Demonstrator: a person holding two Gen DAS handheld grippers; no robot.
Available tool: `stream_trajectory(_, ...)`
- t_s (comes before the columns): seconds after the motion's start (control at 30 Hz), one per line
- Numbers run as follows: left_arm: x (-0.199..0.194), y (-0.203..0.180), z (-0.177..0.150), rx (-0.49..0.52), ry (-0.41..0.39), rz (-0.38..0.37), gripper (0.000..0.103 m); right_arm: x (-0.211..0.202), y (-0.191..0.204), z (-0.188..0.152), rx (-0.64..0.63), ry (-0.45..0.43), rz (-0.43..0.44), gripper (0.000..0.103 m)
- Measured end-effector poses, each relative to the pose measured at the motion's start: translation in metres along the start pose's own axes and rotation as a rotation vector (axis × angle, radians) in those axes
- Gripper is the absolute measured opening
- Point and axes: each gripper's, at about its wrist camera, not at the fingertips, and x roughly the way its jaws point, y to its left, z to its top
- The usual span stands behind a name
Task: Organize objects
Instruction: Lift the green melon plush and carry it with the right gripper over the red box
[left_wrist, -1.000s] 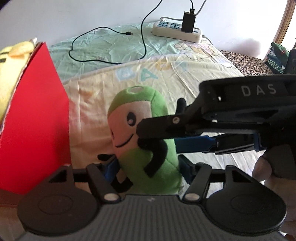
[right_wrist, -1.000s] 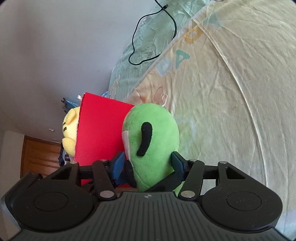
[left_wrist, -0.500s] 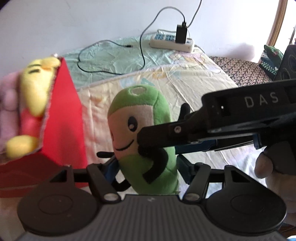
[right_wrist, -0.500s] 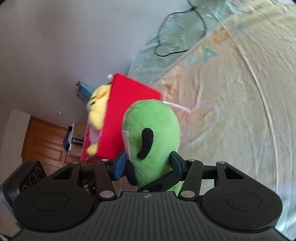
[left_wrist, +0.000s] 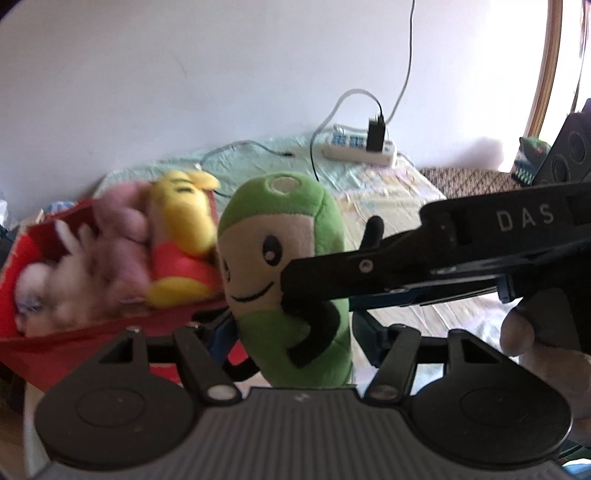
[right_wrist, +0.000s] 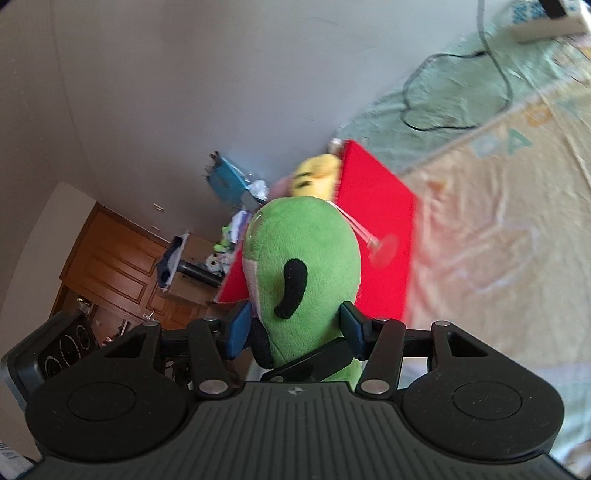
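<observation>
A green plush toy (left_wrist: 284, 236) with a smiling face stands upright between the blue fingers of my left gripper (left_wrist: 293, 332), which is shut on its lower body. A finger (left_wrist: 332, 269) of the right gripper reaches in from the right and presses across the toy's middle. In the right wrist view the same green plush toy (right_wrist: 306, 251) sits side-on in my right gripper (right_wrist: 295, 328), shut on it. Left of and behind the toy lies a red box (left_wrist: 110, 336) holding a yellow plush (left_wrist: 181, 210) and a blurred pink plush (left_wrist: 110, 236).
A bed sheet (left_wrist: 424, 314) with a pale print lies below. At its far end sit a white power strip (left_wrist: 360, 151) with a black charger and a loose cable. A hand (left_wrist: 517, 332) holds the right gripper. A wooden door (right_wrist: 110, 266) is beyond the red box (right_wrist: 376, 206).
Both grippers have risen with the green plush toy held between them. The red box's open top and the plush toys inside have come into the left wrist view.
</observation>
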Motion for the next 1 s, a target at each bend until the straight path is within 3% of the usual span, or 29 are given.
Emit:
stream_trajectory(0.23,-0.038,0.057,0.000,0.008,-0.086,-0.013,0.064,0.036,0.050,-0.007,-0.046,-0.067,0.011,0.056)
stream_trajectory(0.57,-0.054,0.150,0.010,0.017,-0.158,-0.013,0.064,0.111,0.100,-0.001,-0.120,-0.127,0.013,0.056)
stream_trajectory(0.8,-0.030,0.199,0.019,-0.014,-0.124,-0.068,0.064,0.149,0.105,0.009,-0.122,-0.148,-0.051,0.056)
stream_trajectory(1.0,0.001,0.219,0.017,-0.027,-0.068,-0.089,0.065,0.178,0.096,0.014,-0.116,-0.123,-0.127,0.055)
